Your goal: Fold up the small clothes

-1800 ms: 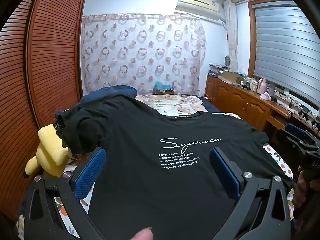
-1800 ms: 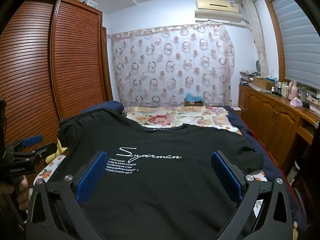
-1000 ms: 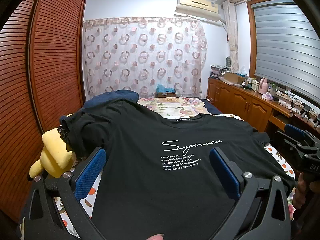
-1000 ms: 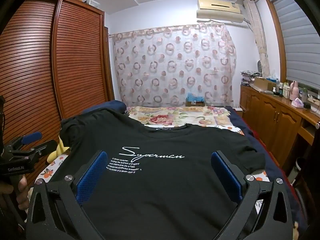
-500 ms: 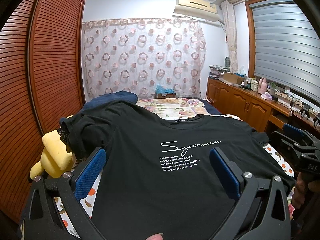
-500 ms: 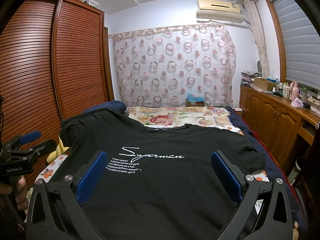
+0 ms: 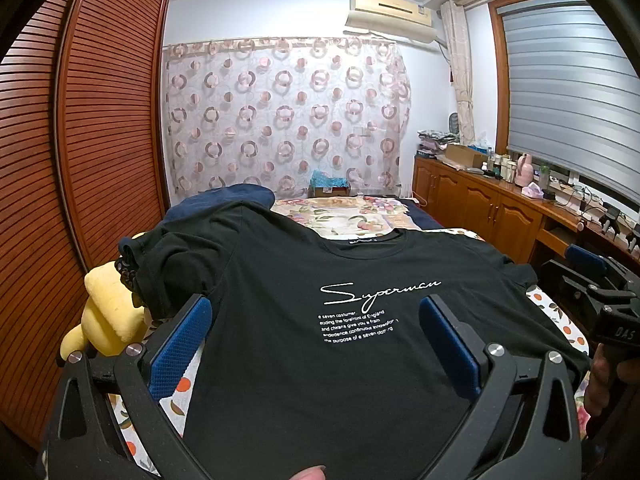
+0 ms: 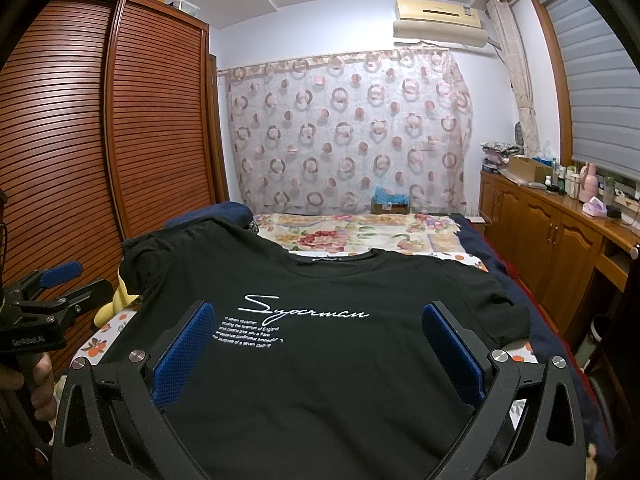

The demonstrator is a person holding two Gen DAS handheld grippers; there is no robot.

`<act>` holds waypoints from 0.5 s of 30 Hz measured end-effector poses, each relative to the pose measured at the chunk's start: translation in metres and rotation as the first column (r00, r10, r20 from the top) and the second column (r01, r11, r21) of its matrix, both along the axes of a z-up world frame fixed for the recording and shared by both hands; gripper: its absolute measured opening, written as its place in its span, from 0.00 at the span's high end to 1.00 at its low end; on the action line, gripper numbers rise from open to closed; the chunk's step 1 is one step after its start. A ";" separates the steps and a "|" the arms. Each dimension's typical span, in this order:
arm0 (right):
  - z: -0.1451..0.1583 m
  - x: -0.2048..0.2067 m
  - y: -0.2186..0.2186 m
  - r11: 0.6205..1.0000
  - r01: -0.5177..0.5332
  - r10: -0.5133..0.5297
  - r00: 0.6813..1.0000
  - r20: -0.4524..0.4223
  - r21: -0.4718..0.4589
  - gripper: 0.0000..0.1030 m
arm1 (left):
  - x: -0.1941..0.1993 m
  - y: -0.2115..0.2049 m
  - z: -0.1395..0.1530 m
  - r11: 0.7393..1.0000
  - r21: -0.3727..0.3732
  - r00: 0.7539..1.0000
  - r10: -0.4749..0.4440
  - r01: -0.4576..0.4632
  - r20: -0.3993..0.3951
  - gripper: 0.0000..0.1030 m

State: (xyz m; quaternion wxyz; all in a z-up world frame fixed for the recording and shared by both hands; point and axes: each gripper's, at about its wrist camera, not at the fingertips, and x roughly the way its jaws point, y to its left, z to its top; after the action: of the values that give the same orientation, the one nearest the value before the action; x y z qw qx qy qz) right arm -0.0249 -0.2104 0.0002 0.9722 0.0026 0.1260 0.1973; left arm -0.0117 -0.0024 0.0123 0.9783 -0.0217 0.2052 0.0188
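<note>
A floral bedspread (image 8: 360,236) covers the bed, and a black T-shirt (image 7: 340,360) lies spread on it, front side up, filling the near half. To the left stands a slatted wooden wardrobe (image 8: 80,160); at the far end hangs a sheer curtain with pink rings (image 7: 280,120), with an air conditioner (image 7: 390,8) mounted on the wall above it. Along the right wall runs a wooden cabinet (image 8: 560,248) crowded with bottles and boxes, under a window blind (image 7: 568,100). A yellow plush toy (image 7: 108,320) sits at the left edge of the bed, touching the shirt's left sleeve, which is bunched and raised over something dark; what props it up is hard to make out. A dark blue pillow or blanket (image 7: 224,200) lies beyond that sleeve, at the far left of the bed.

The shirt's long axis runs near to far: the collar (image 8: 340,258) points toward the curtain and the hem toward the viewer. The white "Superman" print (image 8: 304,310) reads upright from the near side. The right sleeve lies flat, reaching the right edge of the bed.

The left gripper (image 7: 316,344) hovers over the lower chest of the shirt, its blue-padded fingers (image 7: 180,344) spread wide and holding nothing. The right gripper (image 8: 318,350) hovers likewise, fingers (image 8: 452,352) wide apart and empty. Each gripper shows at the edge of the other's view, held in a hand (image 8: 40,380).
</note>
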 end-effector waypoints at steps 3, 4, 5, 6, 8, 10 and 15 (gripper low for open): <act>0.000 0.000 0.000 1.000 -0.001 0.001 1.000 0.002 0.001 0.00 | 0.000 0.000 0.000 1.000 0.000 1.000 -0.001 0.001 0.001 0.00; 0.000 -0.001 0.000 1.000 0.000 0.000 1.000 0.003 0.000 0.00 | -0.001 -0.001 0.000 1.000 0.001 1.000 0.000 0.000 0.001 0.00; 0.000 0.000 0.000 1.000 -0.001 0.001 1.000 0.002 0.001 0.00 | 0.001 0.000 -0.001 1.000 0.002 1.000 -0.001 0.001 0.001 0.00; 0.001 0.000 0.000 1.000 -0.001 0.001 1.000 0.002 0.001 0.00 | -0.001 -0.001 0.000 1.000 0.002 1.000 -0.001 0.001 0.000 0.00; 0.001 0.000 0.000 1.000 -0.001 0.001 1.000 0.001 0.001 0.00 | 0.001 0.000 -0.001 1.000 0.003 1.000 -0.001 0.001 0.001 0.00; 0.001 -0.001 0.000 1.000 -0.001 0.001 1.000 0.002 0.001 0.00 | 0.001 0.000 -0.001 1.000 0.002 1.000 -0.002 0.002 0.000 0.00; 0.001 -0.001 0.000 1.000 -0.001 0.001 1.000 0.002 0.001 0.00 | -0.001 -0.001 0.000 1.000 0.004 1.000 -0.002 0.002 0.001 0.00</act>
State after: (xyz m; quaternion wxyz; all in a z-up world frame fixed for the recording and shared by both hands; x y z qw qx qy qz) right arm -0.0255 -0.2104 0.0014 0.9723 0.0028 0.1247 0.1979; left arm -0.0131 -0.0034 0.0121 0.9785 -0.0198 0.2045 0.0184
